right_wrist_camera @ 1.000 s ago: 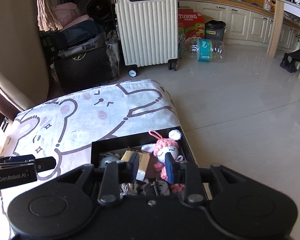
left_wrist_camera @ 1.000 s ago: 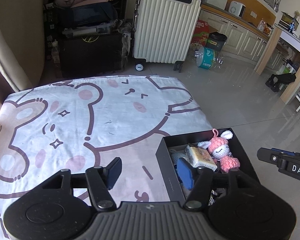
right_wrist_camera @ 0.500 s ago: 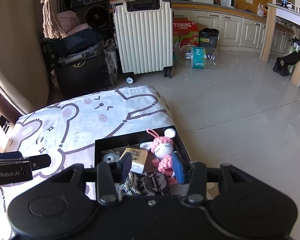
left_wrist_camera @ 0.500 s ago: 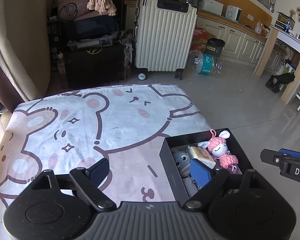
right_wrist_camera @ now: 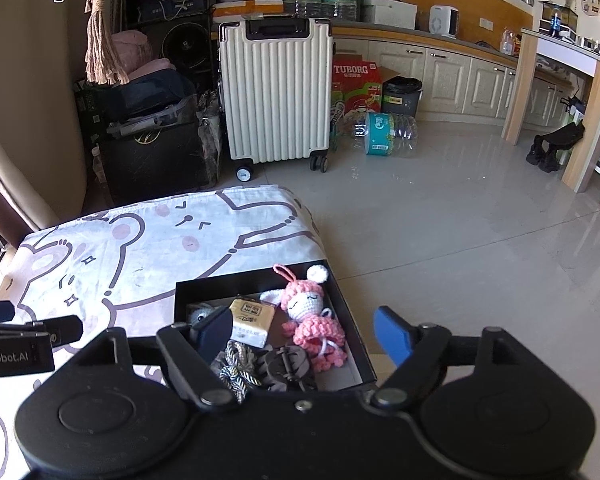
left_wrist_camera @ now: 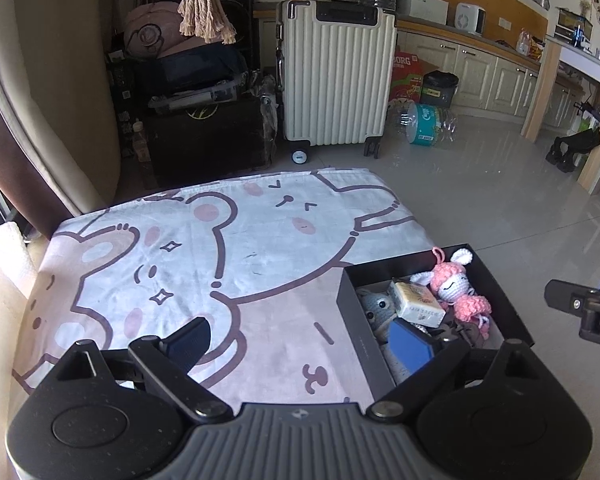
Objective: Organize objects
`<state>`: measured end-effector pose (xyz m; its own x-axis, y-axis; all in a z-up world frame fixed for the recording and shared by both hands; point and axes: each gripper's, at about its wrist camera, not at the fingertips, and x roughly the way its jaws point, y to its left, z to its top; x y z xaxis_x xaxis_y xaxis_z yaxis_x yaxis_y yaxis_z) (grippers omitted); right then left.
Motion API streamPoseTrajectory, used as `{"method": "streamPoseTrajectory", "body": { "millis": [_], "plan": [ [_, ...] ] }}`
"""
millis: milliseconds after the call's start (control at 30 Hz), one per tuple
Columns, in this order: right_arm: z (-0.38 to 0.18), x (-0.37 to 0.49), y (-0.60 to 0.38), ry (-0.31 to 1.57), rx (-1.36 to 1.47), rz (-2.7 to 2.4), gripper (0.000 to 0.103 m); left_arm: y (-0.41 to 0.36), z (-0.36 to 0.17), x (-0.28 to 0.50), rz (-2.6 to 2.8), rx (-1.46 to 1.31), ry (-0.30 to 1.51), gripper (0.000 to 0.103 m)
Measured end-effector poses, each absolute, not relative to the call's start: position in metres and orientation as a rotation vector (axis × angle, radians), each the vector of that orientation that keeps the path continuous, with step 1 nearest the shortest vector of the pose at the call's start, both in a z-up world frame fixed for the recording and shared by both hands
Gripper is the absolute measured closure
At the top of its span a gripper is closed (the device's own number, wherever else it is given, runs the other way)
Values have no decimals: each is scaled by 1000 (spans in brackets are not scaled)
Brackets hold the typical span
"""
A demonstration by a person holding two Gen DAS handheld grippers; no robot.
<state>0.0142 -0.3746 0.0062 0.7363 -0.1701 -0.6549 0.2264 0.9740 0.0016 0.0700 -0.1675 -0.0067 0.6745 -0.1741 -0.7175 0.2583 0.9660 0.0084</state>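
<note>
A black open box [right_wrist_camera: 252,283] sits at the right front of the bear-print cloth [right_wrist_camera: 140,240]. In it lie a pink crochet doll [right_wrist_camera: 312,312], a yellowish packet [right_wrist_camera: 252,320], a grey knitted toy [right_wrist_camera: 200,314], a striped cord [right_wrist_camera: 236,368] and a dark buckle [right_wrist_camera: 288,364]. My right gripper [right_wrist_camera: 304,334] hovers above the box, jaws opening, its pads touching nothing. My left gripper [left_wrist_camera: 300,342] hangs over the cloth at the left wall of the box [left_wrist_camera: 356,320], jaws opening and holding nothing. The doll [left_wrist_camera: 456,284] and packet [left_wrist_camera: 418,304] show beyond it.
A white suitcase [right_wrist_camera: 276,92] stands on the floor behind the table, with dark boxes and bags [right_wrist_camera: 152,132] to its left. A large plastic bottle [right_wrist_camera: 384,134] lies on the tiled floor. The cloth's right edge [right_wrist_camera: 316,236] drops off to the floor.
Both grippers have opened wide from a narrow gap. Both have drawn back and up from the box, so more of the room shows.
</note>
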Motion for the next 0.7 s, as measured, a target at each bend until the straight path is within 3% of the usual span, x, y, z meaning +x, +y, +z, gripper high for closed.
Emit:
{"method": "streamPoseTrajectory", "body": {
  "millis": [267, 467, 700],
  "plan": [
    [3, 11, -379, 747, 61, -241, 21, -166, -6, 65, -243, 91, 794, 5],
    [-2, 10, -382, 787, 55, -245, 0, -167, -8, 67, -234, 87, 805, 5],
    [-7, 10, -385, 814, 34, -281, 0, -177, -14, 67, -221, 151, 821, 5]
  ]
}}
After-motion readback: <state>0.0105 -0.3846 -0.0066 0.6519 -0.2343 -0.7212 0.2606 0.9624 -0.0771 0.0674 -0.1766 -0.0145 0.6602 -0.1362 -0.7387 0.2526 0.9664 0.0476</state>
